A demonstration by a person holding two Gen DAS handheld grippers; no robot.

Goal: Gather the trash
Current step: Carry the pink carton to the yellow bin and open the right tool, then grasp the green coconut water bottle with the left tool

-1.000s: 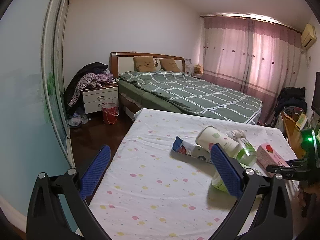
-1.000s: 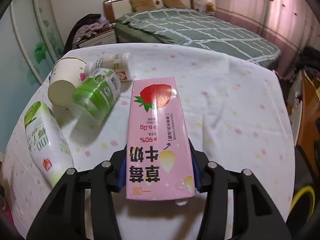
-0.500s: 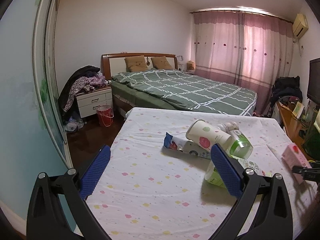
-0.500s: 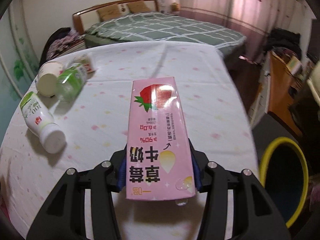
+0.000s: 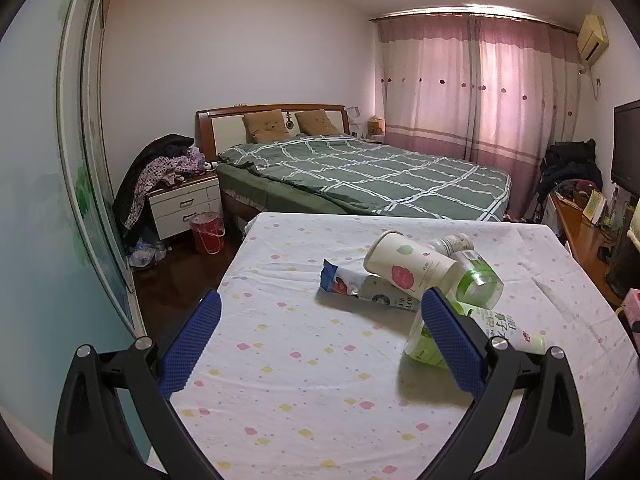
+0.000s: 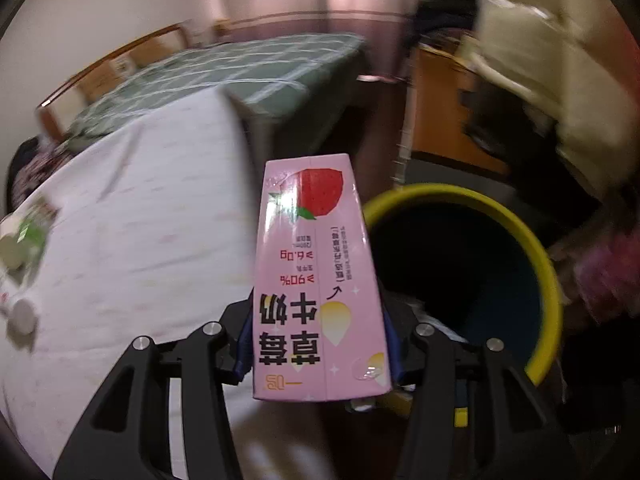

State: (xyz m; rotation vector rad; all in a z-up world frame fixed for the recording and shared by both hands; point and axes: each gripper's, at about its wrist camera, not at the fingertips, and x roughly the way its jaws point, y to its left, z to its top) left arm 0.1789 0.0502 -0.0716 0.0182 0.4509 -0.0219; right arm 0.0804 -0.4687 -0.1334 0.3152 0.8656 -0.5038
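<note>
The left gripper (image 5: 320,336), fingers (image 5: 191,342) spread wide, hovers over the table (image 5: 280,380) beside a paper cup (image 5: 408,266).

A: Site type? Private home, a lived-in bedroom.

B: Grounds: double bed (image 5: 360,176) under a green checked quilt, two brown pillows (image 5: 292,125) against a wooden headboard.

A: White nightstand (image 5: 186,204) beside the bed, clothes (image 5: 160,168) heaped on top; red bucket (image 5: 208,232) on the dark floor in front of it.

B: Pink curtains (image 5: 480,88) cover the window wall. Air conditioner (image 5: 594,38) mounted high at right.

A: Nearest surface: a table under a white cloth (image 5: 300,360) with coloured spots.
</note>
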